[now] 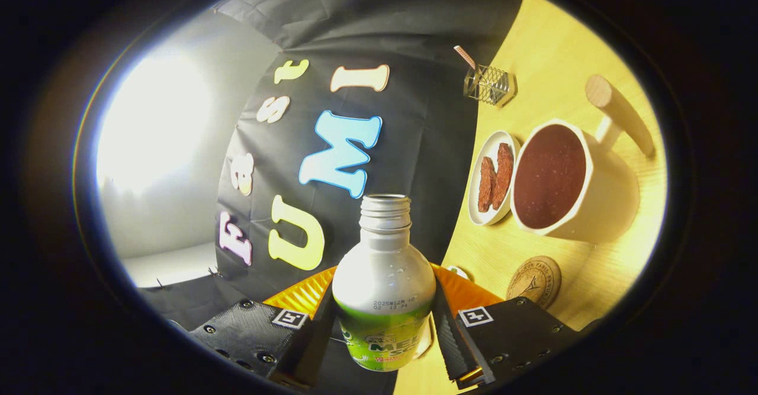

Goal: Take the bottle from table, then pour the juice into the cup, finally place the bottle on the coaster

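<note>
My gripper (384, 330) is shut on a silver bottle (384, 276) with a green label and an open threaded neck; both fingers press on its sides. The whole view is rolled, so the wooden table (551, 57) stands to the right of the bottle. A white cup (577, 179) with a wooden handle sits there, holding dark red juice (549, 176). It lies beyond and to the right of the bottle's mouth, well apart from it. A round wooden coaster (534, 281) lies on the table between the cup and my right finger (453, 339).
A small white dish (478, 176) with two brown strips sits beside the cup on its wall side. A little wire basket (490, 85) with a striped straw stands farther along the table. An orange rim (299, 294) shows behind the bottle. The black booth wall is close ahead.
</note>
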{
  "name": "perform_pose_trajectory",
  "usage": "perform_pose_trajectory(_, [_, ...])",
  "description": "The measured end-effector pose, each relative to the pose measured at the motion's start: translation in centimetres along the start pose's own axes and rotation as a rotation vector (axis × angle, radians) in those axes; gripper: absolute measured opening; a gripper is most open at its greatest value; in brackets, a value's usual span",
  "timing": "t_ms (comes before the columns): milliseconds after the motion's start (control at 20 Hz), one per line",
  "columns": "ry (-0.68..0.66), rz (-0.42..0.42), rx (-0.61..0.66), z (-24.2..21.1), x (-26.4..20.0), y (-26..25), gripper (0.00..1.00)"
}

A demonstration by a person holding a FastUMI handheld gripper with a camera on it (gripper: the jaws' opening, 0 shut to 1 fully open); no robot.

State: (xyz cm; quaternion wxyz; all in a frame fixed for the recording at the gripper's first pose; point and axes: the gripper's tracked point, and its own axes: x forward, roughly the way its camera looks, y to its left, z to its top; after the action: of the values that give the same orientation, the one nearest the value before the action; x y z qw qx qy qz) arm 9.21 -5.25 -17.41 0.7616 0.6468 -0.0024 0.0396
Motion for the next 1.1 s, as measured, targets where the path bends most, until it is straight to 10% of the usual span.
perform_pose_trajectory(1100, [-0.097, 0.018, 0.317, 0.9, 0.6, -0.7, 0.77])
